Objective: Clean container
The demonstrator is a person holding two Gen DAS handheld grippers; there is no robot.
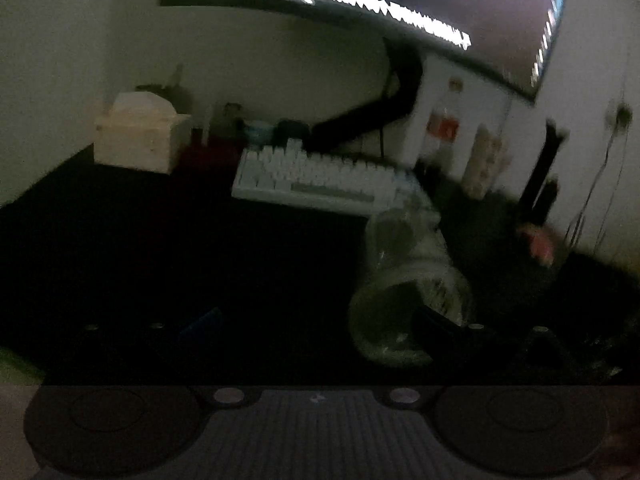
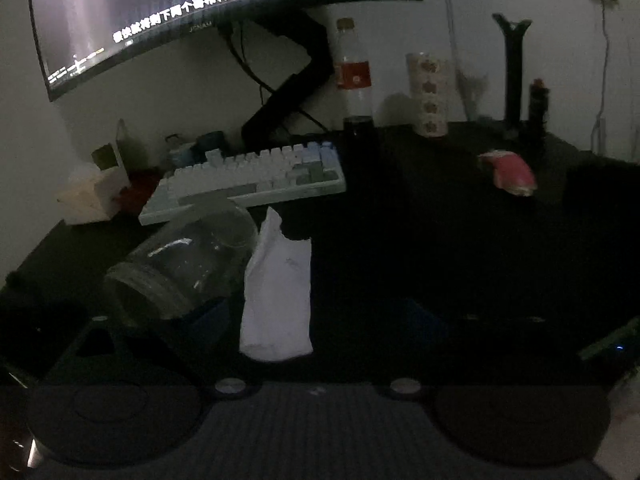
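dim room, black bench (image 2: 400,240). a clear glass jar (image 2: 184,268) lies on its side on the bench, mouth toward the cameras, base toward a pale keyboard (image 2: 248,176) just behind it. in the left wrist view the same jar (image 1: 404,280) sits right of centre, blurred, its rim low in the frame. a white cloth (image 2: 278,292) lies crumpled just beside the jar on its right, touching or nearly touching the glass; whether it rests against the jar cannot be told. left gripper (image 1: 316,332): jaws spread wide, nothing between them; its right finger (image 1: 444,328) shows dark in front of the jar's rim, contact cannot be told. right gripper (image 2: 320,320): jaws wide apart, pressing on nothing; the cloth lies in the space between its fingers but nearer the left one, loose on the bench. behind the keyboard a curved monitor (image 2: 192,12) hangs on a black arm (image 2: 296,76), screen lit with white text. right of the arm stands a clear bottle (image 2: 354,80) with a red label, dark liquid low in it. further right a tall patterned cup (image 2: 428,92), then a black y-topped stand (image 2: 514,72). a pink and white object (image 2: 510,174) lies on the bench toward the right, well apart from the jar. at far left a pale box (image 1: 140,136) stands against the wall.
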